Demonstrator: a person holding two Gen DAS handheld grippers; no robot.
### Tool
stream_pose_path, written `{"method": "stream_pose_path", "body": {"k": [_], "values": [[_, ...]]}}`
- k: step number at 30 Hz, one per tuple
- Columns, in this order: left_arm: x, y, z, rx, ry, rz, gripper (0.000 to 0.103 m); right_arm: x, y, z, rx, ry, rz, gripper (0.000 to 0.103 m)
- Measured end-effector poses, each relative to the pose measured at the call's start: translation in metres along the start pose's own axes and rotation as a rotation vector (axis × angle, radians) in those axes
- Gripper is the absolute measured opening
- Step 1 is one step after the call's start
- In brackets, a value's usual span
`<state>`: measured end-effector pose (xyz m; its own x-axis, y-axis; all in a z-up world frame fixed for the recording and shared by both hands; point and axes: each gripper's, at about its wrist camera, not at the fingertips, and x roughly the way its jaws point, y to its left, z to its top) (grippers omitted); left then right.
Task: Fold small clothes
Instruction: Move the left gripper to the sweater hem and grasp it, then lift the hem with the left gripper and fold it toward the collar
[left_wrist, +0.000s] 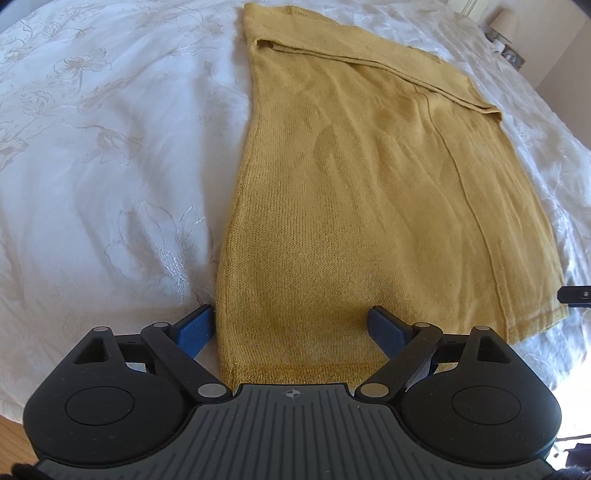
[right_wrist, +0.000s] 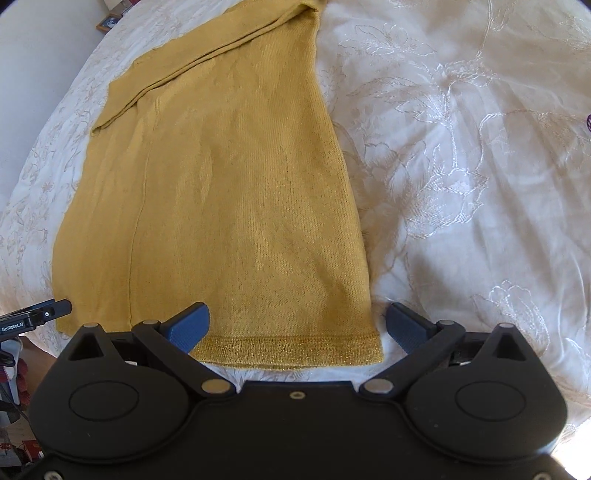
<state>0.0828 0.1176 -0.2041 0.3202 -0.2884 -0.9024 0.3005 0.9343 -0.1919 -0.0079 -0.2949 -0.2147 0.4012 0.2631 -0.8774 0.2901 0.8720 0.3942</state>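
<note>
A mustard-yellow knit garment (left_wrist: 351, 177) lies flat on the white bedspread (left_wrist: 92, 166), its sides folded in and a sleeve laid across the far part. My left gripper (left_wrist: 291, 325) is open over the hem's left corner, its blue fingers (left_wrist: 195, 326) straddling the edge. In the right wrist view the garment (right_wrist: 229, 184) also lies flat; my right gripper (right_wrist: 297, 323) is open at the hem's right corner, one finger (right_wrist: 188, 325) over the fabric, the other on the bedspread (right_wrist: 461, 184). Neither holds anything.
The other gripper's tip shows at the right edge of the left wrist view (left_wrist: 576, 295) and at the left edge of the right wrist view (right_wrist: 37, 314). A lamp (left_wrist: 502, 22) and small frames stand beyond the bed. Wooden floor (left_wrist: 14, 443) lies below the bed edge.
</note>
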Motion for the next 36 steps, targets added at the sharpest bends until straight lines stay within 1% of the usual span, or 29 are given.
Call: {"method": "stream_pose_path", "body": {"k": [5, 9, 13, 15, 16, 17, 18, 19, 20, 21, 22, 24, 25, 26, 27, 28, 29, 31, 36], "values": [[0.010, 0.004, 0.000, -0.016, 0.021, -0.030, 0.097, 0.007, -0.002, 0.004, 0.007, 0.019, 0.037, 0.103], [0.011, 0.005, -0.001, -0.026, 0.024, -0.034, 0.097, 0.011, -0.005, 0.004, 0.005, 0.025, 0.069, 0.103], [0.013, 0.006, 0.002, -0.049, 0.048, -0.037, 0.096, 0.009, -0.012, 0.002, 0.019, 0.023, 0.099, 0.103], [0.012, 0.007, 0.003, -0.052, 0.054, -0.037, 0.091, 0.008, -0.014, 0.002, 0.030, 0.029, 0.108, 0.103], [0.011, 0.008, 0.003, -0.054, 0.054, -0.037, 0.084, 0.008, -0.014, 0.002, 0.031, 0.033, 0.108, 0.103], [0.008, 0.010, 0.002, -0.061, 0.051, -0.039, 0.075, 0.008, -0.014, 0.002, 0.031, 0.039, 0.109, 0.103], [0.006, 0.012, 0.001, -0.071, 0.048, -0.045, 0.070, 0.008, -0.013, 0.003, 0.029, 0.046, 0.108, 0.103], [0.003, 0.015, -0.001, -0.083, 0.044, -0.052, 0.058, 0.008, -0.012, 0.004, 0.028, 0.053, 0.105, 0.099], [0.000, 0.018, -0.003, -0.099, 0.041, -0.058, 0.049, 0.008, -0.010, 0.004, 0.027, 0.058, 0.100, 0.093], [-0.001, 0.020, -0.005, -0.111, 0.041, -0.062, 0.045, 0.007, -0.009, 0.004, 0.025, 0.061, 0.093, 0.090], [-0.003, 0.021, -0.007, -0.119, 0.041, -0.065, 0.041, 0.006, -0.008, 0.004, 0.024, 0.063, 0.088, 0.083], [-0.004, 0.022, -0.010, -0.125, 0.046, -0.068, 0.037, 0.003, -0.009, 0.003, 0.030, 0.060, 0.092, 0.067], [-0.003, 0.020, -0.010, -0.124, 0.053, -0.068, 0.034, 0.003, -0.009, 0.003, 0.035, 0.062, 0.100, 0.052], [-0.003, 0.020, -0.011, -0.122, 0.058, -0.066, 0.030, 0.003, -0.009, 0.002, 0.042, 0.069, 0.105, 0.034], [-0.002, 0.018, -0.012, -0.123, 0.062, -0.066, 0.026, 0.004, -0.010, 0.001, 0.048, 0.081, 0.112, 0.027], [-0.002, 0.017, -0.012, -0.128, 0.063, -0.077, 0.015, 0.004, -0.008, 0.000, 0.042, 0.085, 0.118, 0.020], [-0.002, 0.016, -0.013, -0.134, 0.062, -0.085, 0.008, 0.003, -0.004, -0.001, 0.030, 0.082, 0.113, 0.017], [-0.005, 0.014, -0.013, -0.151, 0.051, -0.081, 0.006, -0.001, 0.004, -0.002, 0.014, 0.072, 0.108, 0.017], [-0.027, 0.016, -0.011, -0.237, -0.024, -0.138, 0.005, -0.024, 0.010, 0.002, 0.028, -0.006, 0.167, 0.016]]}}
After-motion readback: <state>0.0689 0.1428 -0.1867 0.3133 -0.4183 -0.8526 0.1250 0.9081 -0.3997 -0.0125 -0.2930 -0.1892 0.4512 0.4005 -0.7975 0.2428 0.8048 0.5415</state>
